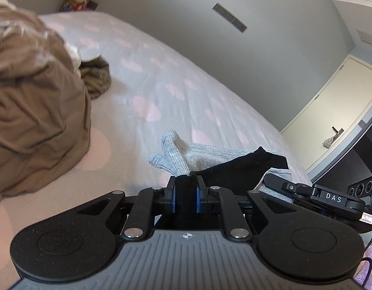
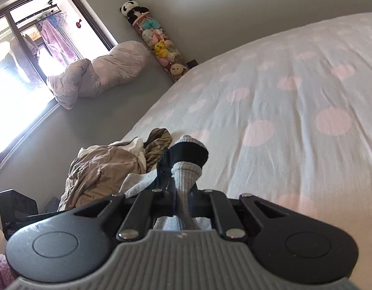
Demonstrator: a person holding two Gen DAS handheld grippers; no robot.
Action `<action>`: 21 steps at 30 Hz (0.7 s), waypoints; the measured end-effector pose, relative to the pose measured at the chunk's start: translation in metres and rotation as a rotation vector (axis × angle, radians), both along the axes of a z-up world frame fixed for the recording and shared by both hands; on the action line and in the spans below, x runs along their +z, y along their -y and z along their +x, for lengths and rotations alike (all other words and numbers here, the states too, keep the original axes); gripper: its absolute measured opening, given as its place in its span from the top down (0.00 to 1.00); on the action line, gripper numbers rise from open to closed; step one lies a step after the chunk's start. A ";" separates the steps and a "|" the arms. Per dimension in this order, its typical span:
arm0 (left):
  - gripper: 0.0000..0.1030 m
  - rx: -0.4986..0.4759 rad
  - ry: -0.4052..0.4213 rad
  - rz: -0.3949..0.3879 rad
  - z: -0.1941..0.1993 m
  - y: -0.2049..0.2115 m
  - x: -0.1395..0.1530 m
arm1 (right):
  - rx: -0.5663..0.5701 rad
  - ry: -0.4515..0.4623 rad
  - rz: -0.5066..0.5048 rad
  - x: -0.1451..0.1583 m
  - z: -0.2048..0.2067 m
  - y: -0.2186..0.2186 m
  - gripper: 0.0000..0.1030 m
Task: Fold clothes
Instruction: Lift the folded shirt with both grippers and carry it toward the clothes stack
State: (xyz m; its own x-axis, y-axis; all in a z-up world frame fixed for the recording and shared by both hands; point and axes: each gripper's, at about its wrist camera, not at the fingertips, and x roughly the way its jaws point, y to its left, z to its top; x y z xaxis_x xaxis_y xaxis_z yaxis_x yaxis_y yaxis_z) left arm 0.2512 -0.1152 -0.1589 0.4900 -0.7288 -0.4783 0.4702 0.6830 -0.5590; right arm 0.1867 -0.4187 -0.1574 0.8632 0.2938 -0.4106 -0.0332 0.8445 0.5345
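A pair of grey ribbed socks (image 1: 186, 152) with black parts lies bunched on the spotted bed sheet (image 1: 161, 91). My left gripper (image 1: 185, 181) is shut on a black stretch of the socks. My right gripper (image 2: 184, 186) is shut on a grey ribbed part, and a black cuff (image 2: 189, 152) bulges just past its tips. The two grippers meet over the same bundle: the right one's housing (image 1: 331, 198) shows at the right of the left wrist view. How the socks lie below the jaws is hidden.
A crumpled brown garment (image 1: 36, 101) with a striped piece (image 1: 96, 77) heaps up left of the socks, seen again as a pile (image 2: 106, 166). White sheet with pink dots (image 2: 294, 96) stretches to the right. A rolled duvet (image 2: 101, 75), plush toys (image 2: 159, 46) and a speaker (image 2: 16, 207) line the wall.
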 end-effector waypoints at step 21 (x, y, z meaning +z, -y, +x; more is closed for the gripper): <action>0.90 -0.094 0.316 -0.076 -0.094 0.066 0.120 | -0.149 0.256 -0.130 0.121 -0.153 0.045 0.91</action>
